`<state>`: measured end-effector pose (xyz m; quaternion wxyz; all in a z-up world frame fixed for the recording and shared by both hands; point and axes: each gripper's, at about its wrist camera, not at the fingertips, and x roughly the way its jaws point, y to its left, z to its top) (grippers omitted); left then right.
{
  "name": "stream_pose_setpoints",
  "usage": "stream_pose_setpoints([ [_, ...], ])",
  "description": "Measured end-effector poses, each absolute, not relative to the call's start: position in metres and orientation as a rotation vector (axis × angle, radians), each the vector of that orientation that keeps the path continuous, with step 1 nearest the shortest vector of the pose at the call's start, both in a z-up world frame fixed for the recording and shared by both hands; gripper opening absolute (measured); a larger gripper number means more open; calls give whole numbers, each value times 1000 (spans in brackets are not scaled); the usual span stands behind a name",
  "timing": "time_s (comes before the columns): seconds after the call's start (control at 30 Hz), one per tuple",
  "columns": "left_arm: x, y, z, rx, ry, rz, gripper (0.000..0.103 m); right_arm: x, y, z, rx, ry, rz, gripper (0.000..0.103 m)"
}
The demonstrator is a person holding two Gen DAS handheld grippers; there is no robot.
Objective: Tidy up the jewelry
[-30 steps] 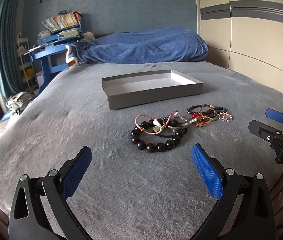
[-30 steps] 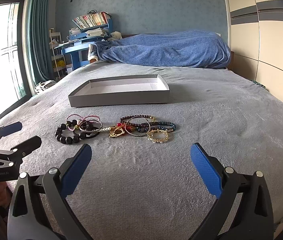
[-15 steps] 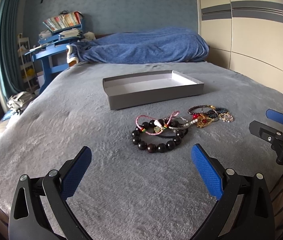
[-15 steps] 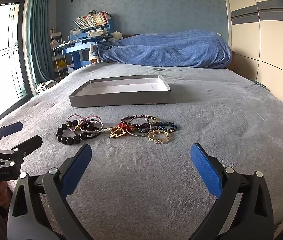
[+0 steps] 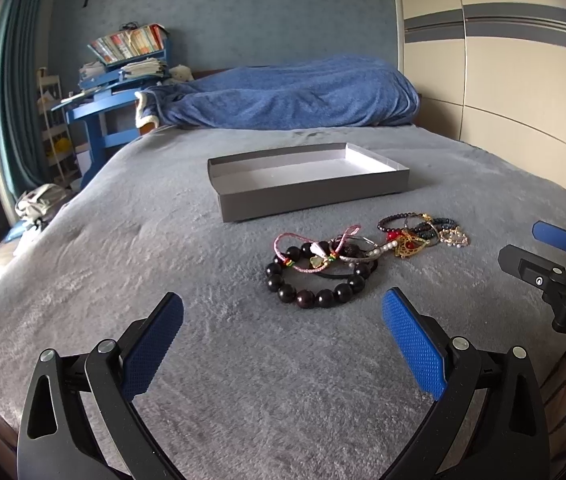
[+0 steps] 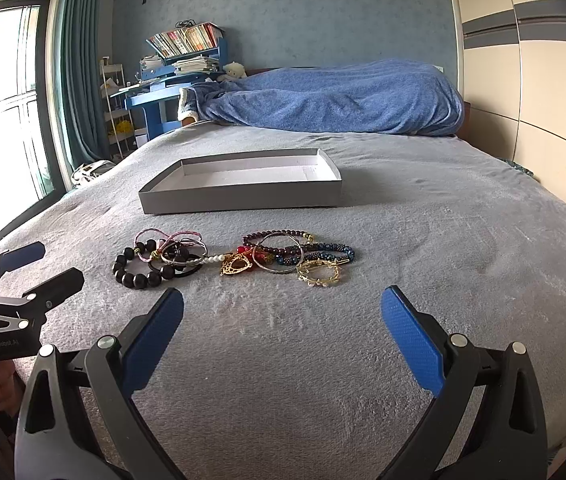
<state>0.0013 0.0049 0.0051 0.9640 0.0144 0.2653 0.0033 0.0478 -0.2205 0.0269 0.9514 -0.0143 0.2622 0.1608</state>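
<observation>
Left gripper: you are holding the left gripper (image 5: 282,322) low over the grey bedspread (image 5: 243,380), its blue pads spread wide and gripping nothing. In the right wrist view it is showing at the left edge (image 6: 29,268), also parted.

Right gripper: you are keeping the right gripper (image 6: 282,322) released as well, fingers wide apart with only bedspread (image 6: 283,380) between them. From the left wrist view it is sitting at the right edge (image 5: 539,252).

Nearest jewelry: a dark bead bracelet (image 5: 315,282) is lying flat just ahead of the left gripper, overlapped on its far side by a pink cord bracelet (image 5: 303,246) and a silver bangle (image 5: 353,246). In the right wrist view the dark bead bracelet (image 6: 139,270) is lying at the left end of the row.

Middle jewelry: a gold filigree pendant (image 6: 237,266) and a red bead (image 6: 241,249) are lying between the two clusters, touching a short pearl strand (image 6: 215,259).

Right-hand jewelry: a gold wire bracelet (image 6: 321,274) is lying nearest your right gripper, touching a blue bead bracelet (image 6: 335,250), a plain silver ring bangle (image 6: 281,254) and a dark red bead bracelet (image 6: 271,236).

Tray: a shallow grey tray (image 6: 243,200) is sitting beyond the jewelry, apart from it, holding nothing that you can see; in the left wrist view (image 5: 311,196) it is angled.

Far end: a blue blanket (image 6: 335,100) is heaped across the head of the bed.
</observation>
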Motion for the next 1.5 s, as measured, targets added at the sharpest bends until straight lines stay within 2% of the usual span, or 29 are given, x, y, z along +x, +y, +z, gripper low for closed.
stream_pose_setpoints([
  [1.5,22,7,10,52,563,0,99,59,-217,25,-42,557,330,98],
])
